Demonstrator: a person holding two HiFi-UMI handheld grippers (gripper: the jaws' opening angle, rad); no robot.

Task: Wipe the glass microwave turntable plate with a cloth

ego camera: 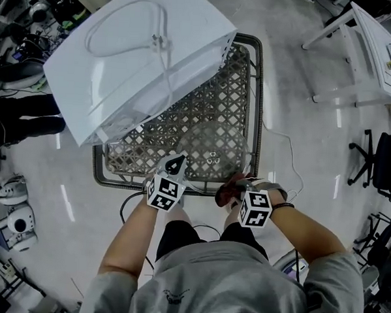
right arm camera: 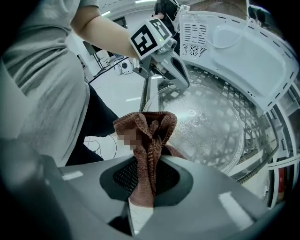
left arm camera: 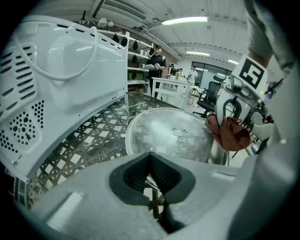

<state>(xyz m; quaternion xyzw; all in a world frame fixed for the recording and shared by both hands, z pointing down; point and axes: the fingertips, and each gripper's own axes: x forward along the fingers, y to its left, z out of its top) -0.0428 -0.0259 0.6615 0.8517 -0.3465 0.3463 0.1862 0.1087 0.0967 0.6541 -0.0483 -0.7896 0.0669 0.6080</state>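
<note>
Ahead of right claw (right arm camera: 149, 180): glass turntable plate (right arm camera: 206, 126) lies flat on the lattice table (ego camera: 249, 77), just beyond the jaws and slightly to their right.
Right claw state: jaws clamped on a red-brown terry cloth (right arm camera: 147, 136). It bunches up out of the tips toward the plate.
Cloth to plate: cloth sits at the plate's near rim. I can't tell whether it touches or hangs just above.
Left claw (left arm camera: 151, 176) state: jaws drawn together, plate's near rim right at the tips. I can't tell if the rim is nipped or the claw is empty.
Plate axis: round, so no long axis. Three small hub bumps show near the centre.
Nearer claw: both sit at the near rim. The right one carries the cloth, so I judge the wipe is its job, pushing forward across the glass.
Beyond left claw: white microwave (ego camera: 135, 58) tipped on the table, near the plate's far-left rim. I judge it limits the stroke that way.
Writing: only square markers on both cubes. I can read no brand or label on microwave, plate or cloth.
</note>
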